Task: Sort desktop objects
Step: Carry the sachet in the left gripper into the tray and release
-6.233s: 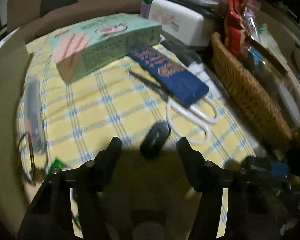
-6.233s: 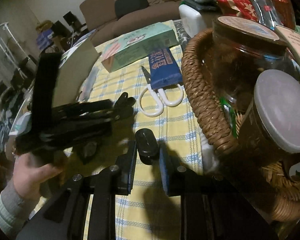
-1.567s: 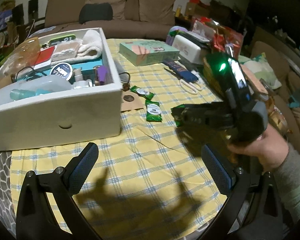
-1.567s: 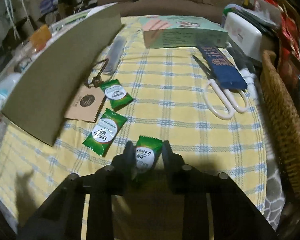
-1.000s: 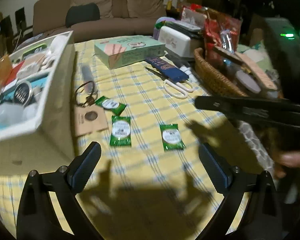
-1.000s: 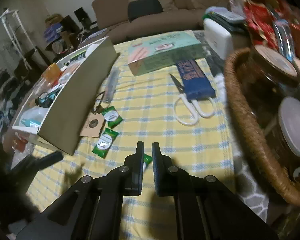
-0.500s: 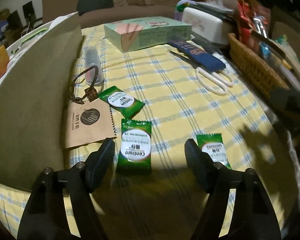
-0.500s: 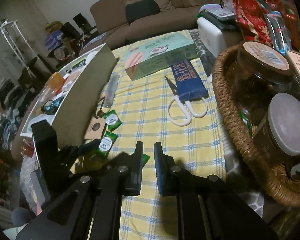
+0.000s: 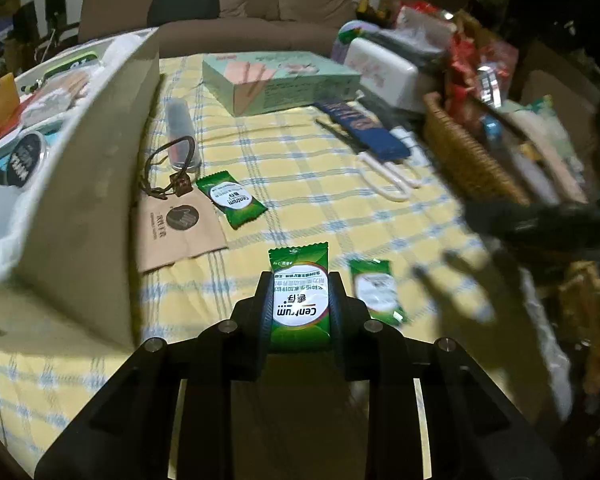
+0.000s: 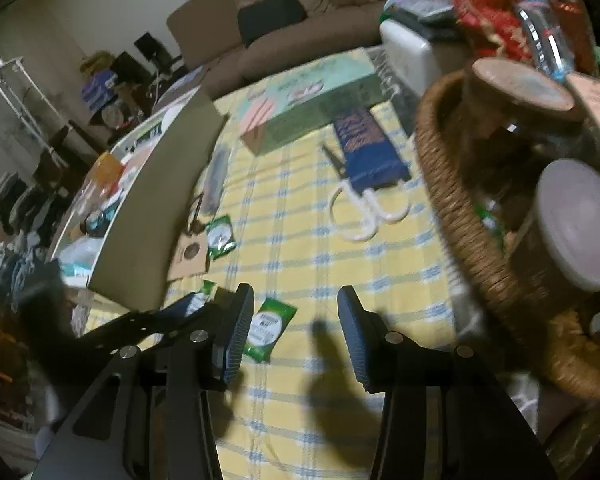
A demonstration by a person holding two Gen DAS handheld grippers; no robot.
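Closing left gripper (image 9: 299,308) on sachet (image 9: 299,304) (table-edge near)

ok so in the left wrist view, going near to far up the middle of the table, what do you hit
left gripper, closing on a green sachet between its fingers → second green sachet lying past it → brown cord loop → clear tube → mint green box → brown sofa behind the table

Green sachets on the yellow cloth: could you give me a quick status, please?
Left hand-held gripper closing on one green sachet. Right hand-held gripper opening, nothing between its fingers. Two more sachets loose on the cloth. Nothing in the way.
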